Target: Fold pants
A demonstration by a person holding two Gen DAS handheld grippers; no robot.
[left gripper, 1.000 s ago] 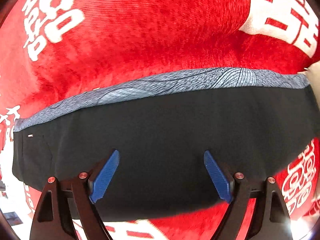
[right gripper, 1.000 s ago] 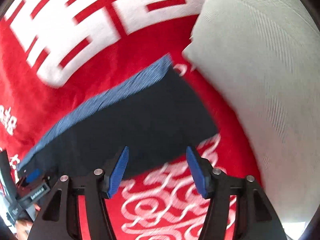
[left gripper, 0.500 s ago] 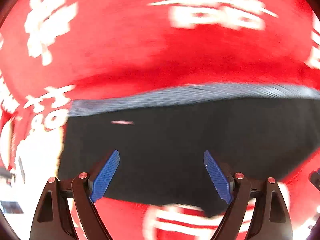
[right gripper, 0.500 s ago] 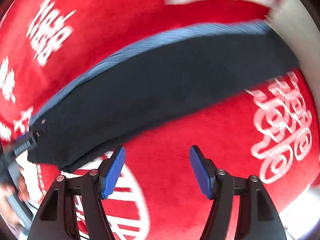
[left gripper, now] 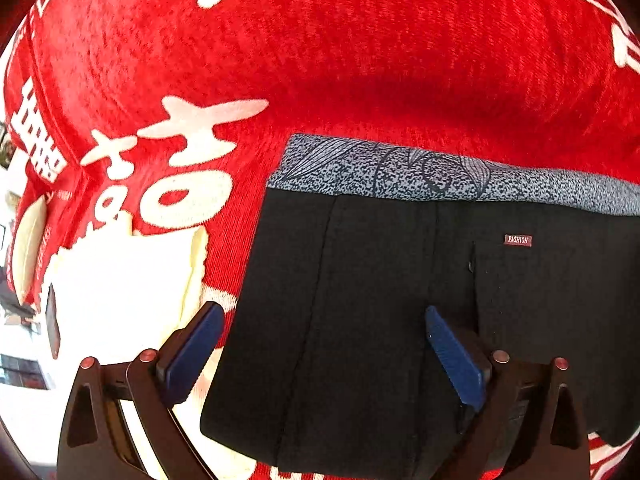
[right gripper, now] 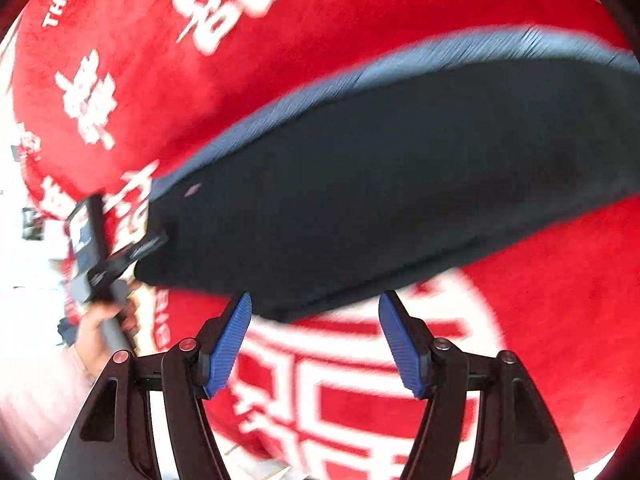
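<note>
The black pants (left gripper: 400,300) lie folded flat on a red blanket, with a grey patterned waistband (left gripper: 440,176) along the far edge and a small "FASHION" label. My left gripper (left gripper: 324,354) is open and empty, its blue pads over the pants' left end. In the right wrist view the pants (right gripper: 380,184) stretch across the middle, blurred. My right gripper (right gripper: 316,346) is open and empty, just short of the pants' near edge. The left gripper (right gripper: 100,248) shows there at the pants' left end, held by a hand.
The red blanket (left gripper: 360,60) with white characters covers the surface. A white pillow or cloth (left gripper: 120,280) lies at the left of the pants, near the blanket's edge. Bright floor shows beyond the left edge.
Both grippers have swung leftward along the pants. The left one now sits over the pants' left end. The white cushion on the right has left the right wrist view.
</note>
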